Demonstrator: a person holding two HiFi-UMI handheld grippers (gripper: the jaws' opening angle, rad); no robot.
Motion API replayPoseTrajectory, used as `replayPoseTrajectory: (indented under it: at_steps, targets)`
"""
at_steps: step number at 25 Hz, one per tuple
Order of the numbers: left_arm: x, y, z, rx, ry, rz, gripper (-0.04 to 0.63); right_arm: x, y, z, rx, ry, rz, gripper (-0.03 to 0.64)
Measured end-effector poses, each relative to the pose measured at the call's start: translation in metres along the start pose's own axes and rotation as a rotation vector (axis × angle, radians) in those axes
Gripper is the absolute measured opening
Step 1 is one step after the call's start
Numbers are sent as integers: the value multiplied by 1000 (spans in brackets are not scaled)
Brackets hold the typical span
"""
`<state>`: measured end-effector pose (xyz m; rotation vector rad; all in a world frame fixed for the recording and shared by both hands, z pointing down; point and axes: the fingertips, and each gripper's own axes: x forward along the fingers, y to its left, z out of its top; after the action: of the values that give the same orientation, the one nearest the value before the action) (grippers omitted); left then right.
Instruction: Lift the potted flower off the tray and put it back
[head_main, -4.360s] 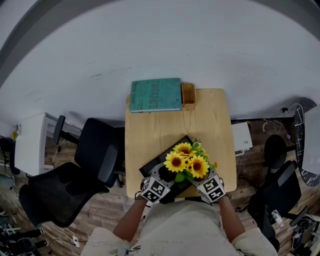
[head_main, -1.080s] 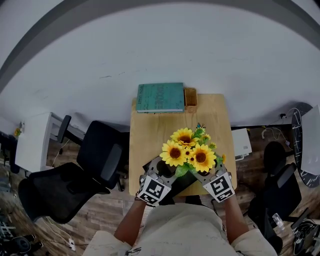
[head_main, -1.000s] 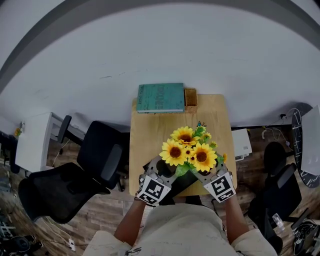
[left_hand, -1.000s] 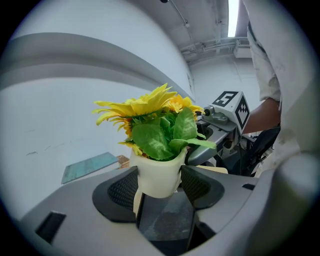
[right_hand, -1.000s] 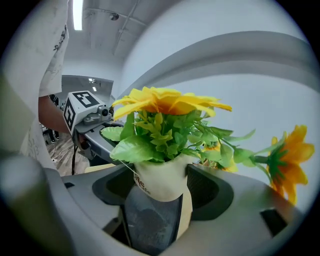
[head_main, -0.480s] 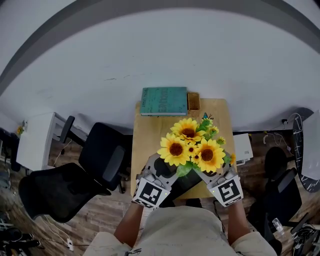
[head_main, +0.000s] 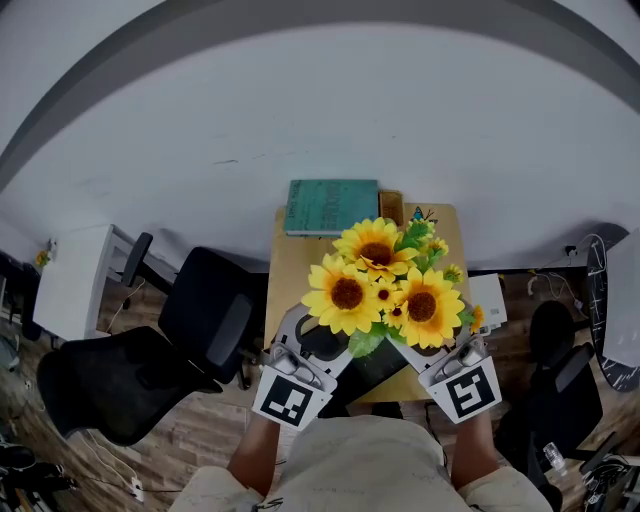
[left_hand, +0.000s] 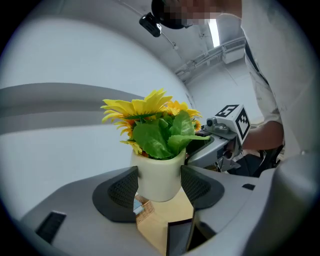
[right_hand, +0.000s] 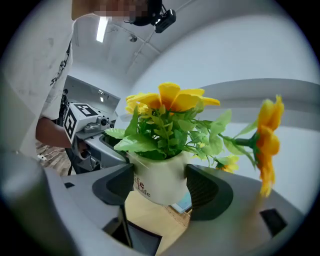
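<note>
The potted flower, yellow sunflowers in a cream pot, hangs in the air above the wooden table. My left gripper is shut on the pot, one pad on each side. From the opposite side my right gripper is shut on the same pot. In the head view both grippers sit under the blooms. The black tray lies on the table below, partly hidden by the flowers.
A teal book and a small wicker basket lie at the table's far end. Black office chairs stand left of the table, another chair at the right. A white unit sits beside the table's right edge.
Both grippers have raised the potted flower higher off the tray; the blooms look larger and nearer the head camera than a second ago.
</note>
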<state>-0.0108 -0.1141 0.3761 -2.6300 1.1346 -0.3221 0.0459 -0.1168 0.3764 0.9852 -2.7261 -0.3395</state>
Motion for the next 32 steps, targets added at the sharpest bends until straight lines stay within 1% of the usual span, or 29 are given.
replayPoseTrajectory:
  at_steps: [2, 4, 7, 11, 14, 21, 27, 32]
  targets:
    - [-2, 1, 11, 5, -27, 2, 272, -5, -3, 11, -23, -25, -7, 344]
    - [-4, 3, 22, 29, -47, 7, 272, -7, -5, 23, -42, -61, -18, 344]
    - [-8, 7, 34, 50, -71, 13, 272, -8, -6, 40, -52, -124, -25, 344]
    - [-15, 5, 48, 84, -96, 16, 272, -17, -5, 55, -66, -176, -42, 344]
    - [-18, 7, 59, 94, -123, 21, 272, -20, -6, 67, -79, -211, -56, 343]
    - [-25, 11, 79, 113, -173, 32, 272, -27, -7, 89, -130, -264, -75, 342]
    - [-28, 13, 83, 117, -204, 42, 272, -26, -6, 92, -135, -286, -74, 342]
    - [-29, 12, 84, 116, -213, 40, 272, -27, -6, 93, -136, -288, -77, 342]
